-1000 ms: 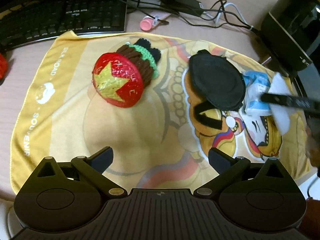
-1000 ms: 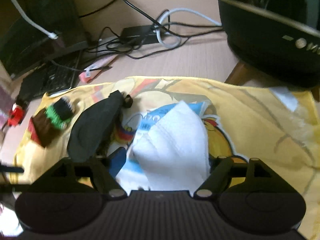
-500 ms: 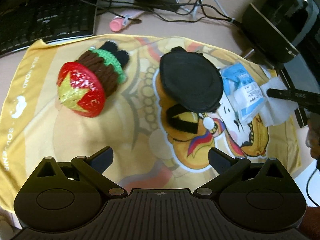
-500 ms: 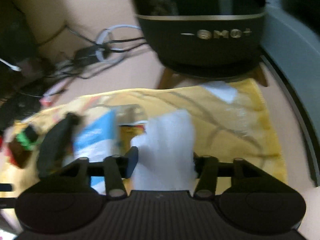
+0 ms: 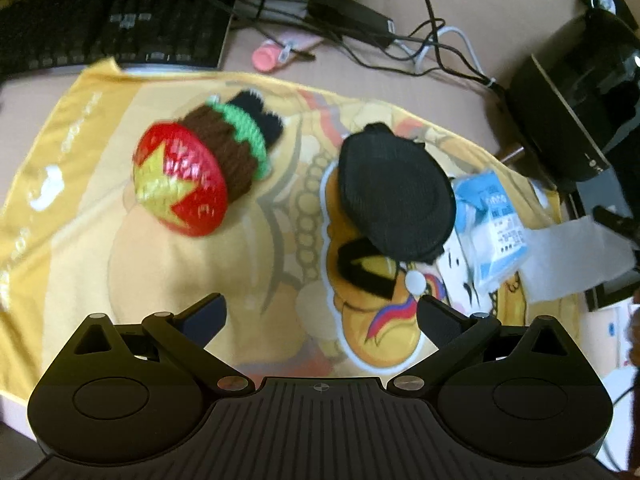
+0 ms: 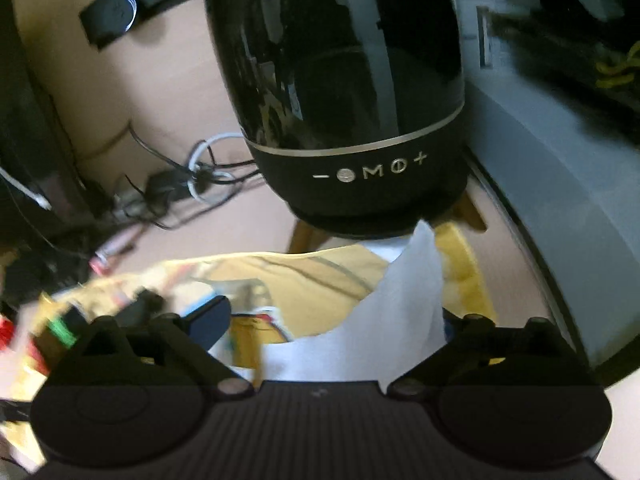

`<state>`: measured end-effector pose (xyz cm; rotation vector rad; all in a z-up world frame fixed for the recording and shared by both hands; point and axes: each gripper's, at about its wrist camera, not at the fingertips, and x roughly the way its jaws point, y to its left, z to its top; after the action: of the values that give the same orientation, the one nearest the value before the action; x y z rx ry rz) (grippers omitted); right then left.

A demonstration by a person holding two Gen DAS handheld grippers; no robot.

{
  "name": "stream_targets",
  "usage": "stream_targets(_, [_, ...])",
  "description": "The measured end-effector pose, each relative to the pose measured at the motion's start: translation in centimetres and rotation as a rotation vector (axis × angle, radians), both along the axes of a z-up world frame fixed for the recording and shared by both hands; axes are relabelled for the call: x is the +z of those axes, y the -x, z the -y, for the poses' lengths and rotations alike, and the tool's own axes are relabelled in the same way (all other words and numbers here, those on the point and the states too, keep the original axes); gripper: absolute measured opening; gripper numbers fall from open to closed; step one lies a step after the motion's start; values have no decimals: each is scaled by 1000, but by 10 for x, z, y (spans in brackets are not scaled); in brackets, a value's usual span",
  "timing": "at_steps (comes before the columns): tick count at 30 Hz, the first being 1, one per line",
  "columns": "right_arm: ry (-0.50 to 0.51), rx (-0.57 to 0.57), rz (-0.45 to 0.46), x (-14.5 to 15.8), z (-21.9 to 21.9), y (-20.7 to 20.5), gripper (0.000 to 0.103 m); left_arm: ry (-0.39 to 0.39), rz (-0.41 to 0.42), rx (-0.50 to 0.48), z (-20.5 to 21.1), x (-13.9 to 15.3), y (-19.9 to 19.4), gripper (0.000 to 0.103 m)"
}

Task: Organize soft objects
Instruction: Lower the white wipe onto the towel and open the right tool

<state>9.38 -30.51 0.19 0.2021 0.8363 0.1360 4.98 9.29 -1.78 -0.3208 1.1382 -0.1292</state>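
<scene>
Looming black speaker (image 6: 344, 120) blocks right gripper (image 6: 332, 320).

Crocheted toy (image 5: 208, 168): brown body, green band, black end, red cap with yellow star; on its side on the yellow towel (image 5: 100, 240), left part.
Black pad (image 5: 396, 196): round, flat, mid-towel.
Blue-white packet (image 5: 494, 220): just right of pad.
White tissue (image 6: 396, 320): raised over the towel's right edge.
</scene>
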Motion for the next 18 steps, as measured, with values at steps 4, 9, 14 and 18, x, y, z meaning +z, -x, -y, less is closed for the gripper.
stream_targets(4, [-45, 66, -38, 0, -11, -3, 103, 20, -15, -32, 11, -1, -6, 103])
stream_targets(9, [180, 133, -124, -25, -36, -2, 95, 90, 23, -137, 33, 11, -8, 103])
stream_targets(14, [132, 250, -122, -34, -38, 20, 93, 502, 74, -354, 82, 38, -41, 103])
stream_targets(18, [165, 305, -95, -49, -38, 28, 80, 776, -95, -438, 133, 21, -95, 103])
